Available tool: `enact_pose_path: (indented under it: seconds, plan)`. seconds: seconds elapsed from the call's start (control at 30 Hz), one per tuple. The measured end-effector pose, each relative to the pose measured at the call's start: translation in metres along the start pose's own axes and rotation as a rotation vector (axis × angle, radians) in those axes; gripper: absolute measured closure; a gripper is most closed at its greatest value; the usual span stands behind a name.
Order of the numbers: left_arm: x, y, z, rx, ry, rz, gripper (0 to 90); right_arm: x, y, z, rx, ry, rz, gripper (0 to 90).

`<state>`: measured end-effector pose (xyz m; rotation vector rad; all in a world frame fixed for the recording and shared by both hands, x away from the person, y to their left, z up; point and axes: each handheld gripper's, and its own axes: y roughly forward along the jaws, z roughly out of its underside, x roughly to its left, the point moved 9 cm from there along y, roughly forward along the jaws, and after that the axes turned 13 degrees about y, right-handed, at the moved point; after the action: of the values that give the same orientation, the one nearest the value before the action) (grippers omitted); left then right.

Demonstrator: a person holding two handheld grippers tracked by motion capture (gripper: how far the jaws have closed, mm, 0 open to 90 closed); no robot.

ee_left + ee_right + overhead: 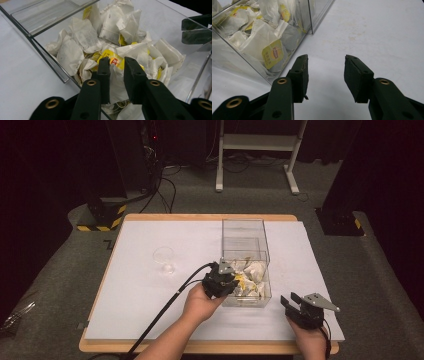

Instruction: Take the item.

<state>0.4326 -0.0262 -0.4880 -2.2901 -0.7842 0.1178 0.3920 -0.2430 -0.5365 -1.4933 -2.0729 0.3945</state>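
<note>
A clear plastic box (245, 224) stands right of the table's middle, and its near compartment holds a heap of white tea bags (251, 270) with yellow tags. My left gripper (231, 279) reaches into that heap from the left. In the left gripper view its jaws (117, 61) stand close together, pinching one white tea bag (115, 77) just below its yellow tag. My right gripper (291, 301) rests over the white table near the front right, beside the box. Its jaws (325, 58) are wide apart with bare table between them.
A small clear glass cup (164, 259) stands on the white sheet left of the box. The box's far compartment (243, 237) holds nothing. The box wall (237, 62) is close on the left of the right gripper, and the table's front edge (210, 346) is near both hands.
</note>
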Motion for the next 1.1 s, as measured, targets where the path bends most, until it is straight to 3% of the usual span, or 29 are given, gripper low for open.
enact_pose_path:
  seconds: [0.27, 0.6, 1.1]
  plan:
    - [-0.003, -0.002, 0.000, -0.024, -0.004, 0.010, 88.7, -0.001, 0.000, 0.000, -0.001, -0.009, 0.008, 53.8]
    - [-0.002, -0.016, -0.009, -0.112, -0.024, 0.019, 89.8, -0.001, 0.003, 0.002, 0.015, -0.016, 0.015, 52.4]
    - [0.006, -0.035, -0.020, -0.207, -0.020, -0.017, 89.8, -0.001, 0.004, 0.003, 0.020, -0.021, 0.018, 52.0]
